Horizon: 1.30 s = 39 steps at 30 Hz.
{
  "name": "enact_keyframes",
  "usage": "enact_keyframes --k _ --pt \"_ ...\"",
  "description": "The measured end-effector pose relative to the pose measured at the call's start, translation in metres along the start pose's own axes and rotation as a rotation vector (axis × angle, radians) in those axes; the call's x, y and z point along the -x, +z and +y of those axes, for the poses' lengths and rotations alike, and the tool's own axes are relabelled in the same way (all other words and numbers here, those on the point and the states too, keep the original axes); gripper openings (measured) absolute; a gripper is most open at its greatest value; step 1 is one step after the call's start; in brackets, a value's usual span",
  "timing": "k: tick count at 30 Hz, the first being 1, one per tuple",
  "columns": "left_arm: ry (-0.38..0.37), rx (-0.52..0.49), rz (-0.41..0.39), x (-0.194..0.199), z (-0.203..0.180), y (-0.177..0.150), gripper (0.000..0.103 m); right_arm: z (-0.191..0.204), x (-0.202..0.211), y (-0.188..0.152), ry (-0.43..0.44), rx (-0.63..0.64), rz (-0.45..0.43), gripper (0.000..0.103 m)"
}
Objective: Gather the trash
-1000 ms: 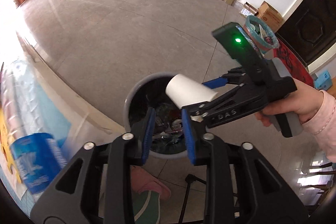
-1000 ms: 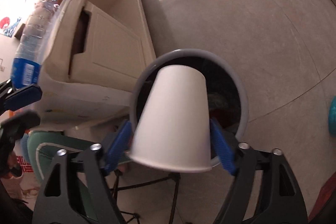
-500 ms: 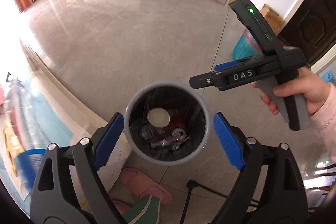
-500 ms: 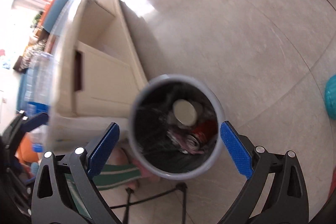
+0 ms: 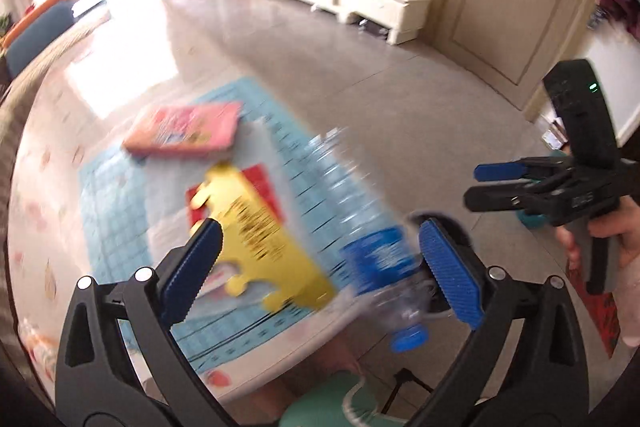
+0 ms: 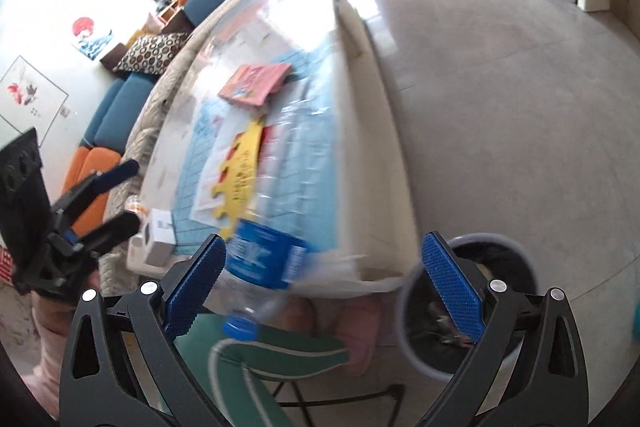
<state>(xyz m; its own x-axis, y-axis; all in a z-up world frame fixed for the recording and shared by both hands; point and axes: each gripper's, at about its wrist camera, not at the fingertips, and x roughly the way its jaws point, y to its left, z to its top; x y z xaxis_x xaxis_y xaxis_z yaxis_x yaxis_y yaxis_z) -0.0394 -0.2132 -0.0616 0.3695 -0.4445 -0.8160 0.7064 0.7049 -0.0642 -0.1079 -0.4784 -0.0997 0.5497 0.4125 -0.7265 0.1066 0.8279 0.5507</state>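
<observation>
Both my grippers, left gripper (image 5: 320, 267) and right gripper (image 6: 320, 281), hold their jaws wide apart, empty. The plastic water bottle (image 5: 360, 223) lies on the counter (image 5: 60, 163), cap overhanging its edge; a clumsy approach could roll it off, missing the trash bin (image 6: 408, 339).

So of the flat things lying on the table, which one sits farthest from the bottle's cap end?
The pink book, at the far side of the blue mat; the yellow puzzle-edged card lies right beside the bottle.

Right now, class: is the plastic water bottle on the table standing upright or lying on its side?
Lying on its side: the bottle stretches along the table, its blue cap overhanging the near edge.
</observation>
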Motion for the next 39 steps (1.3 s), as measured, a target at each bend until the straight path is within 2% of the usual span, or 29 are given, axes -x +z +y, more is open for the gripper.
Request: enact_keyframes --k 3,6,10,16,20,24,29,32,39 --pt "0.031 0.074 0.049 -0.011 0.035 -0.017 0.096 0.023 -0.025 0.005 -0.021 0.002 0.057 0.097" --pt "0.006 0.166 0.094 -0.029 0.063 -0.036 0.096 0.037 -0.040 0.010 -0.046 -0.002 0.086 0.097" --pt "0.012 0.216 0.131 -0.051 0.080 -0.046 0.096 0.051 -0.060 0.013 -0.078 0.010 0.106 0.097" --pt "0.034 0.180 0.170 -0.081 0.082 -0.037 0.096 0.056 -0.085 0.021 -0.118 0.014 0.142 0.097" --pt "0.114 0.139 0.156 -0.098 0.087 -0.030 0.096 0.057 -0.099 0.024 -0.126 0.016 0.153 0.097" --pt "0.081 0.159 0.186 -0.115 0.094 -0.026 0.096 0.060 -0.113 0.030 -0.128 0.038 0.163 0.097" --pt "0.047 0.091 0.153 -0.122 0.084 -0.025 0.096 0.059 -0.126 0.030 -0.132 0.058 0.178 0.097" --pt "0.054 0.052 0.148 -0.126 0.074 -0.025 0.096 0.059 -0.129 0.030 -0.124 0.071 0.171 0.097" --pt "0.062 0.080 0.151 -0.127 0.076 -0.019 0.096 0.057 -0.132 0.036 -0.108 0.077 0.172 0.096"
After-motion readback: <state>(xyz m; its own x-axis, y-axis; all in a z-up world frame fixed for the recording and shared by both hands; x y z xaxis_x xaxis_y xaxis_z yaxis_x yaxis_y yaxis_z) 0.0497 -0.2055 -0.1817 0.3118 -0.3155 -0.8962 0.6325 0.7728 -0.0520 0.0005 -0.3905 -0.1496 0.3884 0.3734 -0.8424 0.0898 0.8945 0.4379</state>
